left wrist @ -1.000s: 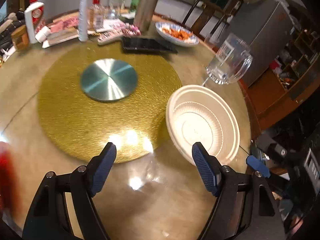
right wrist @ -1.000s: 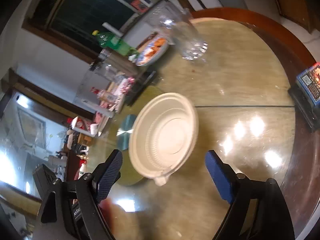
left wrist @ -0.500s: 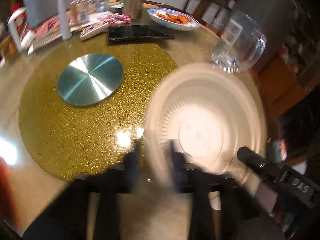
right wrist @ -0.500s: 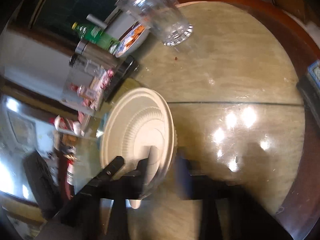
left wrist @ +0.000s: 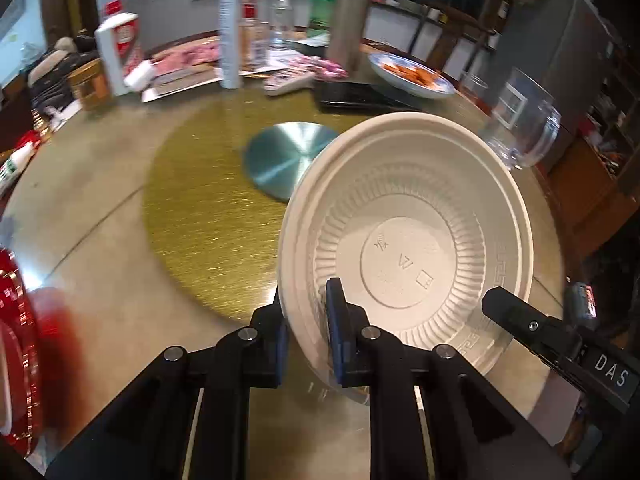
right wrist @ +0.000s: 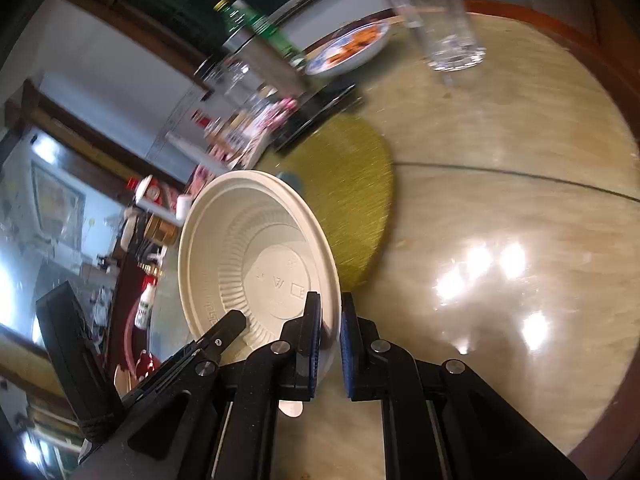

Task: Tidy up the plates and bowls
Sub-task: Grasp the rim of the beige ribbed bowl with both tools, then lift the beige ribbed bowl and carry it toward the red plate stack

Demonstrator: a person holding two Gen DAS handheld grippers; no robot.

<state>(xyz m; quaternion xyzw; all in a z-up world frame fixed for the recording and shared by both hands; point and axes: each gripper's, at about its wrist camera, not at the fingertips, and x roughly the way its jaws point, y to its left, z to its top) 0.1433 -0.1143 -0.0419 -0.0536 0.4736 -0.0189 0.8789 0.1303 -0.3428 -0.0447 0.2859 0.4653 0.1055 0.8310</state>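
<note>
Bowl (left wrist: 404,232) between both clamped claws

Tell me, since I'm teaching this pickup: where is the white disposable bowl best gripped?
By its thin flared rim, from the near edge. The white bowl is wide and shallow, too broad to span. One pad goes inside, one outside, as the left claw and right claw do on opposite sides.
</note>
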